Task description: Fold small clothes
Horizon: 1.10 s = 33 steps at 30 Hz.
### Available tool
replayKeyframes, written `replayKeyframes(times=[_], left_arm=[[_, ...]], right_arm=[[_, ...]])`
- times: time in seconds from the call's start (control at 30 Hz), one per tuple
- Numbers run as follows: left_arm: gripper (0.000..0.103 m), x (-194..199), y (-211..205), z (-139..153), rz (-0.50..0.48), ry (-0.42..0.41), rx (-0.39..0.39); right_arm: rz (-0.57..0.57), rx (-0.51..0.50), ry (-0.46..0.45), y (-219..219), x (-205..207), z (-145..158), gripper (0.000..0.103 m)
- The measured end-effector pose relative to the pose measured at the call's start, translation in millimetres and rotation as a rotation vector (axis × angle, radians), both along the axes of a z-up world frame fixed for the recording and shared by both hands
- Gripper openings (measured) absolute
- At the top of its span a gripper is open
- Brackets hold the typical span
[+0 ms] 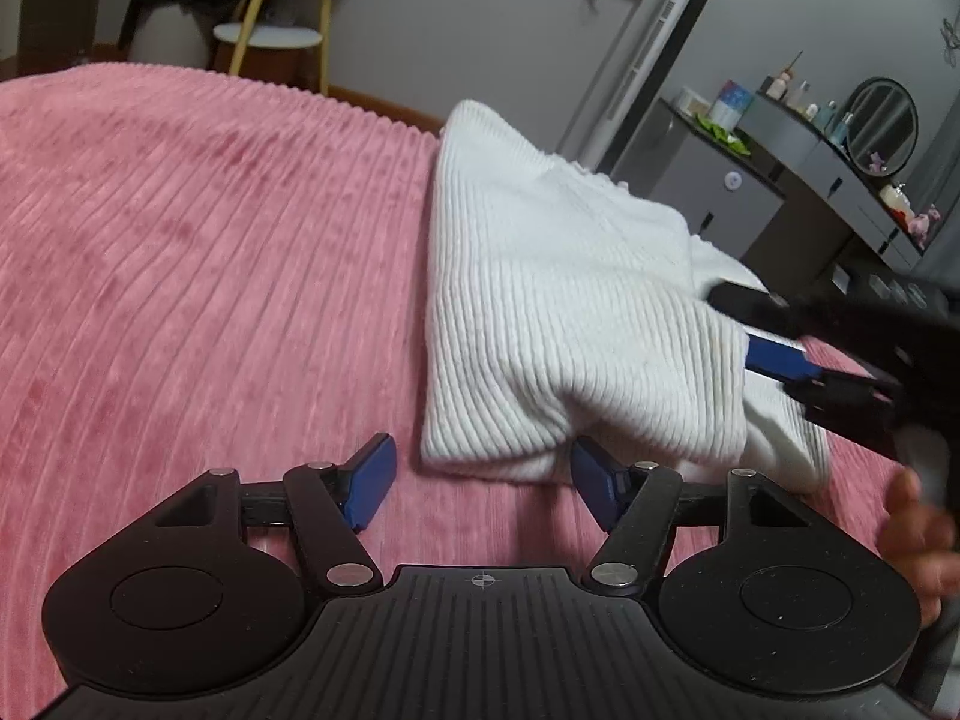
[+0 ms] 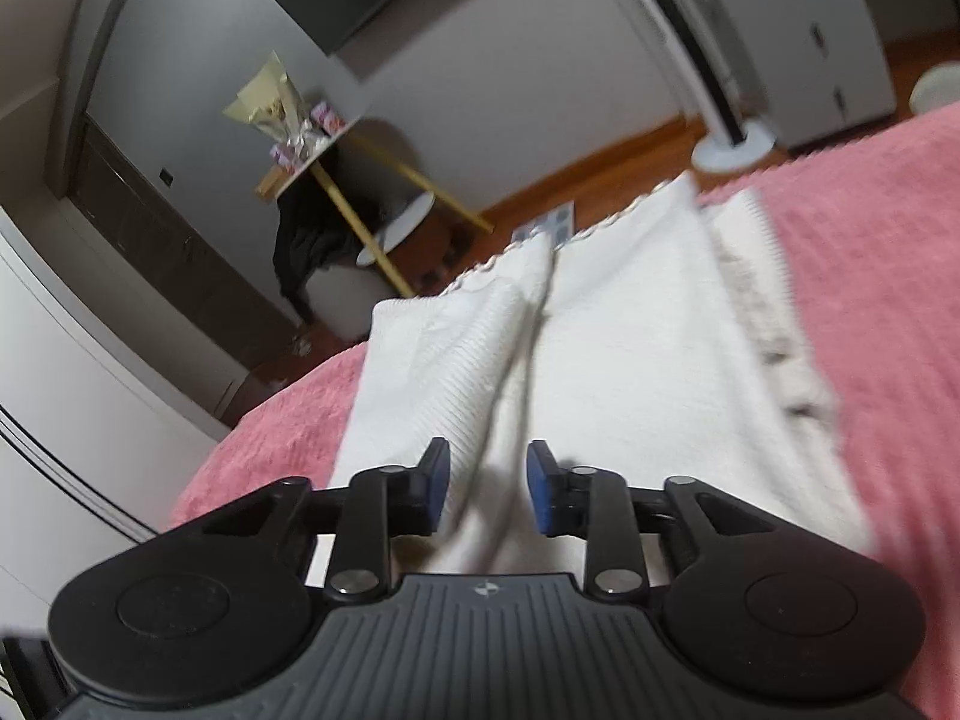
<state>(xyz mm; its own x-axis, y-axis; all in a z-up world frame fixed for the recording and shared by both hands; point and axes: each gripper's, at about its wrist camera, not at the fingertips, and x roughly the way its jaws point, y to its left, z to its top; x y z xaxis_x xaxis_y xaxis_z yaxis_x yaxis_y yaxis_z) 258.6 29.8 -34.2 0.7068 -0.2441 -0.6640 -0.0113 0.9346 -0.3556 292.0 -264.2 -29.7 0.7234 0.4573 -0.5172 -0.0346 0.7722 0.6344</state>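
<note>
The left claw (image 1: 483, 480) is seen low over a pink ribbed bedspread (image 1: 210, 240), its blue pads spread wide with nothing between them. The near corner of a white ribbed knit garment (image 1: 540, 300) lies just ahead of it, reaching into the gap from the right-hand pad's side without being touched.

The right claw (image 2: 487, 495) is seen partly open, its pads standing apart on either side of a raised ridge of the same white garment (image 2: 600, 330). Cloth runs between the pads, but they do not appear to be pressed on it; that view is blurred, so contact cannot be fully ruled out. In the left view the right claw (image 1: 774, 354) is seen at the garment's right edge, partly tucked under a lifted flap, with a hand (image 1: 912, 534) behind it.

The garment is laid on the bed, partly folded, with one layer draped over another and a scalloped edge at the far end.

Risks, as judged from here: the lifted flap could slump and spoil the fold if the right claw is withdrawn carelessly. The soft knit could be dragged or bunched if the left claw is closed on the corner too shallowly. Only the top layer might be caught.
</note>
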Motion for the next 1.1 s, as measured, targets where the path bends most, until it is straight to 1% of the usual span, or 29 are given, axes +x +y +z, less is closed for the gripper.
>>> replayKeyframes(times=[0.07,0.17,0.23,0.3,0.37,0.47,0.5,0.53,0.63,0.67,0.7,0.73,0.8,0.87,0.93,1.03,1.1], left_arm=[[0.07,0.2,1.9,2.7,0.006,-0.021,-0.004],[0.068,1.7,6.5,-0.2,0.023,-0.017,-0.02],[0.067,2.6,10.2,-1.3,0.025,-0.012,-0.045],[0.064,3.5,11.6,-1.0,0.029,-0.014,-0.057],[0.059,3.5,13.0,-1.1,0.028,-0.013,-0.069],[0.056,3.2,14.7,-0.1,0.032,-0.014,-0.08],[0.056,3.0,14.3,0.1,0.028,-0.016,-0.076],[0.056,2.8,13.7,0.2,0.027,-0.016,-0.071],[0.056,2.8,12.7,-0.8,0.031,-0.01,-0.066],[0.056,2.7,12.4,-0.8,0.03,-0.009,-0.064],[0.056,2.8,12.3,-0.8,0.03,-0.009,-0.063],[0.056,2.8,12.3,-0.8,0.029,-0.009,-0.063],[0.059,2.9,13.0,-1.2,0.031,-0.008,-0.071],[0.06,2.3,13.7,-0.6,0.029,-0.008,-0.085],[0.061,1.8,14.4,0.6,0.021,-0.012,-0.099],[0.063,0.9,14.8,2.4,0.0,-0.024,-0.131],[0.062,1.2,12.9,2.2,-0.01,-0.023,-0.139]], right_arm=[[0.006,0.045,0.043,4.0,16.8,-3.8,0.031],[0.036,0.085,0.091,12.8,33.8,-9.2,0.034],[0.054,0.091,0.087,18.8,38.0,-9.4,0.033],[0.061,0.08,0.076,22.4,39.3,-9.5,0.033],[0.069,0.07,0.091,25.4,43.3,-12.7,0.035],[0.083,0.088,0.099,27.5,48.0,-14.0,0.042],[0.087,0.095,0.097,28.4,48.3,-13.7,0.047],[0.092,0.1,0.094,29.1,48.1,-13.3,0.049],[0.117,0.085,0.091,34.8,50.3,-13.3,0.049],[0.124,0.074,0.093,36.5,51.1,-13.4,0.047],[0.124,0.052,0.095,38.6,52.3,-12.9,0.031],[0.128,0.027,0.098,41.1,53.6,-11.9,0.025],[0.132,-0.035,0.072,46.6,51.7,-5.2,0.021],[0.147,-0.189,0.004,59.5,45.5,9.7,0.02],[0.153,-0.345,-0.101,70.8,34.1,28.8,0.019],[0.128,-0.521,-0.228,71.5,17.5,48.7,0.019],[0.099,-0.657,-0.288,69.5,7.3,53.9,0.019]])
